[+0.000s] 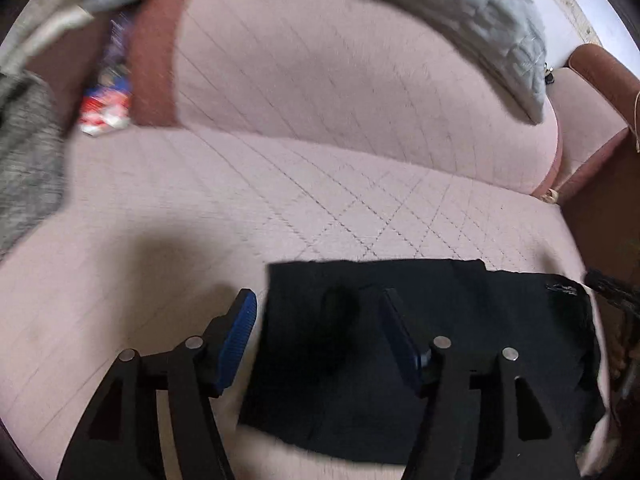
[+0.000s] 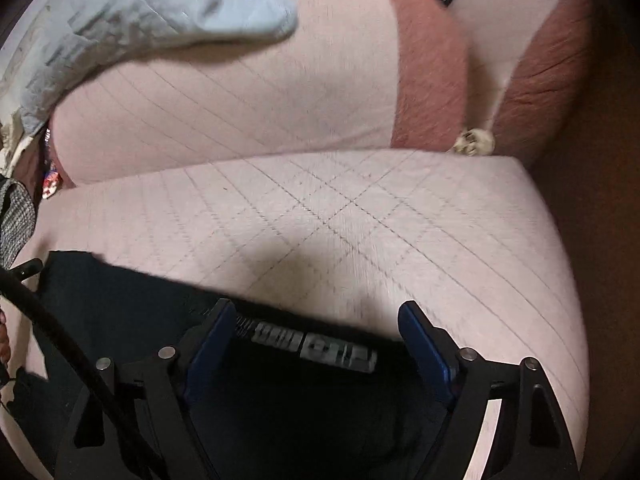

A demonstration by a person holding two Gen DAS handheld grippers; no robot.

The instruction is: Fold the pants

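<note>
The pink quilted sofa seat [image 1: 328,184] bears the folded black fabric pants [image 1: 420,360] at its front edge. Above the pants' left edge hangs the left gripper [image 1: 316,316], jaws apart. The right gripper [image 2: 316,332] hangs over their lettered waistband [image 2: 316,346], jaws wide apart, clamping nothing.

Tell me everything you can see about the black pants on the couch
The black pants look like a soft, matte dark fabric, folded into a flat, roughly rectangular bundle with fairly straight edges. They lie on the pink quilted seat cushion, near its front. A band with pale lettering, too blurred to read, shows in the right wrist view. The left gripper and right gripper are both above them with jaws apart, gripping nothing.
</note>
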